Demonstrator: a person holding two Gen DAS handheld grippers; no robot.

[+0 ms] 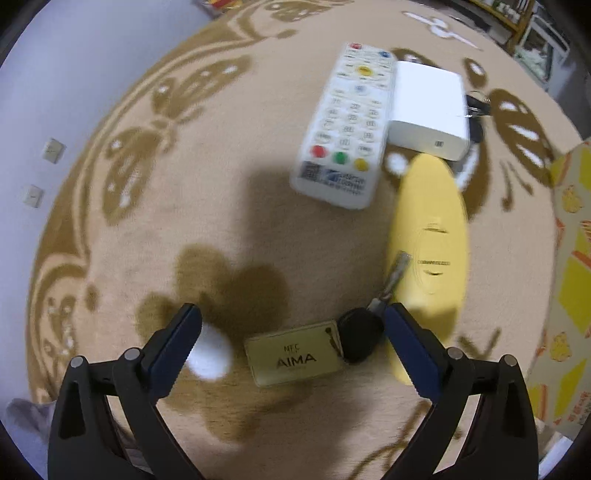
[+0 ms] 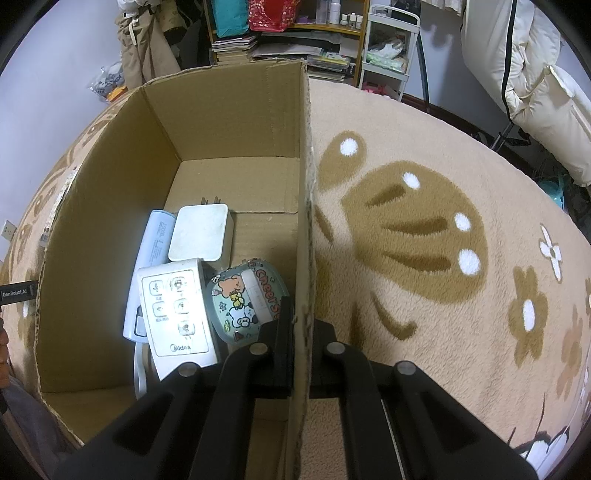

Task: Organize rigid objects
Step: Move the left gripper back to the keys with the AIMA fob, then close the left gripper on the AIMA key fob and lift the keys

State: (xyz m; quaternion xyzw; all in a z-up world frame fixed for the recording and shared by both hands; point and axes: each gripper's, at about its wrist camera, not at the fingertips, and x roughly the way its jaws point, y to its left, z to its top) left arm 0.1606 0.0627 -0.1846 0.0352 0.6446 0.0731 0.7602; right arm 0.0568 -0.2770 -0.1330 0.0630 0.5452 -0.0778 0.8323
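Observation:
In the left wrist view my left gripper [image 1: 293, 323] is open just above the carpet. A key set lies between its fingers: a cream AIMA tag [image 1: 295, 354] joined to a black key fob [image 1: 360, 334], whose metal blade points up to the right. The fob is close to the right finger. A yellow oblong case [image 1: 430, 236], a white remote [image 1: 347, 122] and a white adapter [image 1: 428, 110] lie farther ahead. My right gripper [image 2: 301, 326] is shut on the right wall of an open cardboard box [image 2: 304, 184], with one finger inside and one outside.
The box holds a white Midea remote [image 2: 177, 314], a blue power bank [image 2: 157, 240], a white charger [image 2: 201, 236] and a round cartoon case [image 2: 247, 302]. Black keys [image 1: 478, 105] lie behind the adapter. A yellow-printed box side [image 1: 569, 258] stands at right. Shelves [image 2: 295, 33] line the far wall.

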